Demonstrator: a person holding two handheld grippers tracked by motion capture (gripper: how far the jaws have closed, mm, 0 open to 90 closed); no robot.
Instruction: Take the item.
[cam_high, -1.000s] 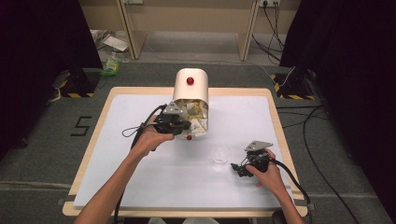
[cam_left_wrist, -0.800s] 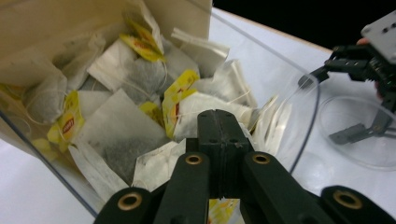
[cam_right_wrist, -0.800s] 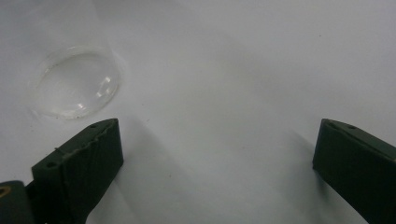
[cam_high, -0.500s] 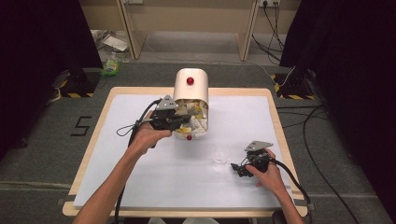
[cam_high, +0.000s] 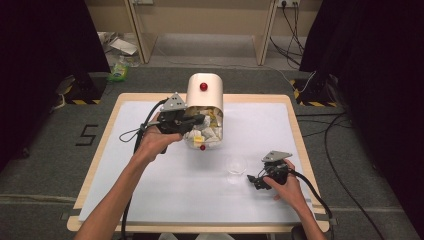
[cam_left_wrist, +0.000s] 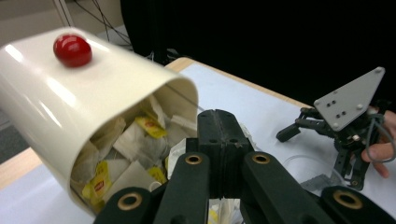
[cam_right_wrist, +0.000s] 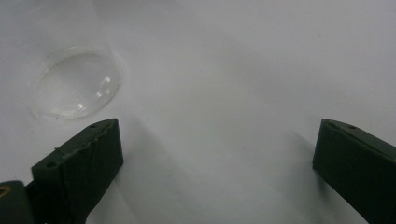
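In the high view, a cream container (cam_high: 204, 95) with a red knob (cam_high: 203, 87) lies on its side at the upper centre of the white table (cam_high: 150, 200), its open mouth facing the bottom of the frame. The mouth is packed with tea bags (cam_high: 210, 131) in white and yellow wrappers, and a second small red knob (cam_high: 202, 147) sits at the lower edge of the pile.

The left gripper (cam_high: 192, 122) sits just left of centre, its jaws reaching into the container's mouth among the tea bags. In the left gripper view the jaws are pressed flat together at centre frame, clenched, with a bit of white paper below them; whether anything is actually caught between them cannot be told. The container (cam_left_wrist: 93, 102) fills the upper left of that view, tea bags (cam_left_wrist: 135, 144) spilling at its mouth.

The right gripper (cam_high: 257, 181) rests on the table at the lower right of the high view, well apart from the container. In the right gripper view its jaws stand wide apart, released, over bare white surface. A small clear glass dish (cam_right_wrist: 74, 83) lies at the upper left of that view, just beyond the left jaw; in the high view the dish (cam_high: 235, 164) sits just beside the gripper, between it and the container.
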